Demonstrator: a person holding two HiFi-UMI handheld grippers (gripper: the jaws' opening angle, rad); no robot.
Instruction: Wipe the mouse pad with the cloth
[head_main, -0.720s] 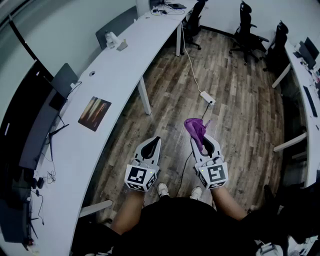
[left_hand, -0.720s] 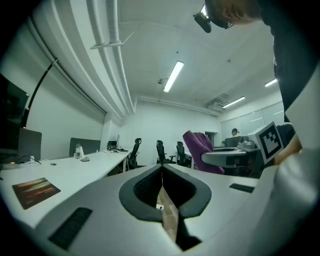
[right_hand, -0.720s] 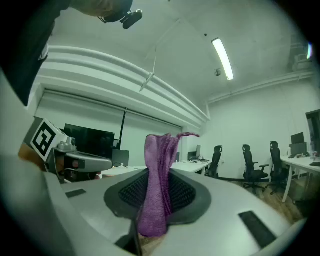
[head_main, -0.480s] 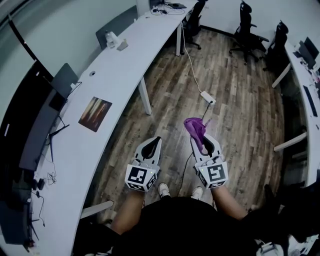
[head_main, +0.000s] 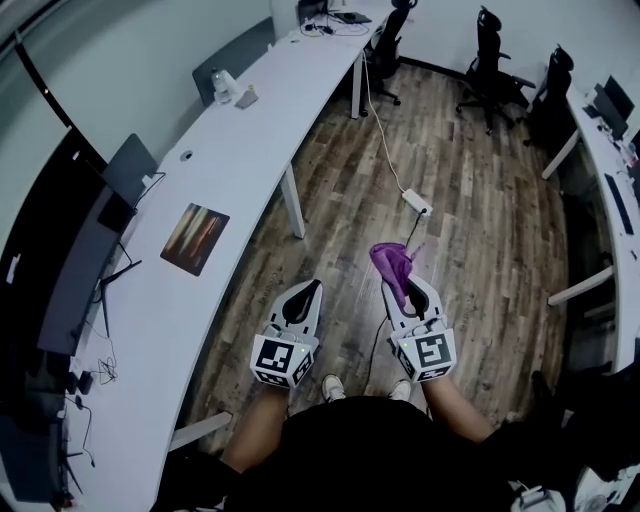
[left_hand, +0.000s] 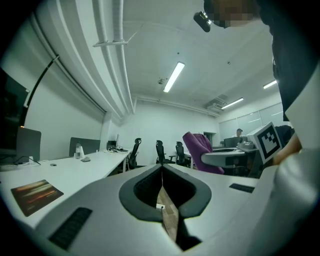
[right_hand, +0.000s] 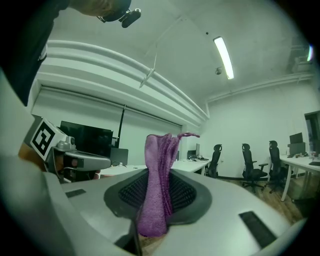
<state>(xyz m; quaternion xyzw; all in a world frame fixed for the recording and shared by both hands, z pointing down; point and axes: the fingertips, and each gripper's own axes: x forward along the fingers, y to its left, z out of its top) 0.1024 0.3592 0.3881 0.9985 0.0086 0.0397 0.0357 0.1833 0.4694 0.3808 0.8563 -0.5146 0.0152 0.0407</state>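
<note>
The mouse pad (head_main: 195, 238), a dark rectangle with orange streaks, lies flat on the long white desk (head_main: 250, 130) at the left; it also shows low at the left as the mouse pad (left_hand: 36, 195). My right gripper (head_main: 404, 291) is shut on a purple cloth (head_main: 390, 264), which sticks up between the jaws as the purple cloth (right_hand: 157, 185). My left gripper (head_main: 303, 297) is shut with nothing in it, jaws together around the gripper (left_hand: 162, 185). Both grippers hang over the wooden floor, well to the right of the desk and the pad.
A monitor (head_main: 70, 260) and cables stand on the desk behind the pad. A power strip (head_main: 417, 202) with a white cord lies on the floor ahead. Office chairs (head_main: 495, 60) stand at the far end, another desk (head_main: 610, 170) at the right.
The view has shifted slightly: desk and pad sit a little lower and further right in the picture. Both grippers stay side by side, the cloth still held.
</note>
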